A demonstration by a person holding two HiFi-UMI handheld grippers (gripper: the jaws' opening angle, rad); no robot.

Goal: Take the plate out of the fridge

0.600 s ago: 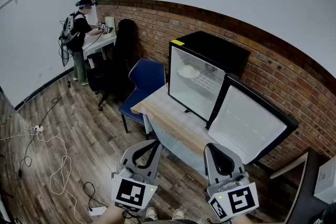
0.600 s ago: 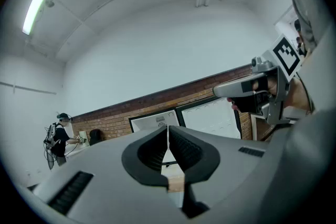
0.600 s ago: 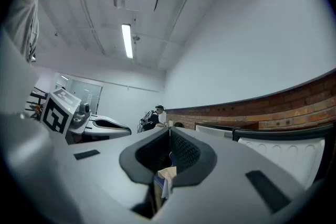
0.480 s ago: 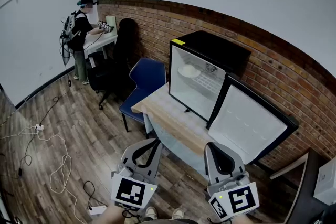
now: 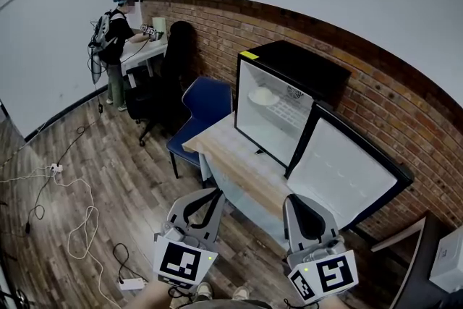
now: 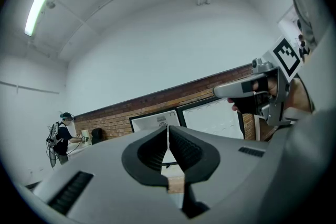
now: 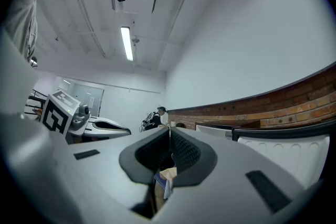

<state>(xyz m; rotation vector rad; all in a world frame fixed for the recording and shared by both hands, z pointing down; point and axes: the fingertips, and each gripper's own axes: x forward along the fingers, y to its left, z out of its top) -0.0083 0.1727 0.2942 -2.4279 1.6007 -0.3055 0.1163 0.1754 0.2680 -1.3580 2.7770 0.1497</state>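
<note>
One fridge, its door swung wide, stands on one wooden table. One white plate inside — on the upper shelf, toward the left. Two grippers: left gripper and right gripper, both with jaws pressed together, nothing held. Both sit on the table's near side — plate well apart, ahead. One blue chair; one person at a far desk.

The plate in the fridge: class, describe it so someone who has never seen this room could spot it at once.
Find the brick wall; before it a black fridge stands on a wooden table, its door swung open. On the shelf inside lies the plate, the only round white dish in there.
</note>
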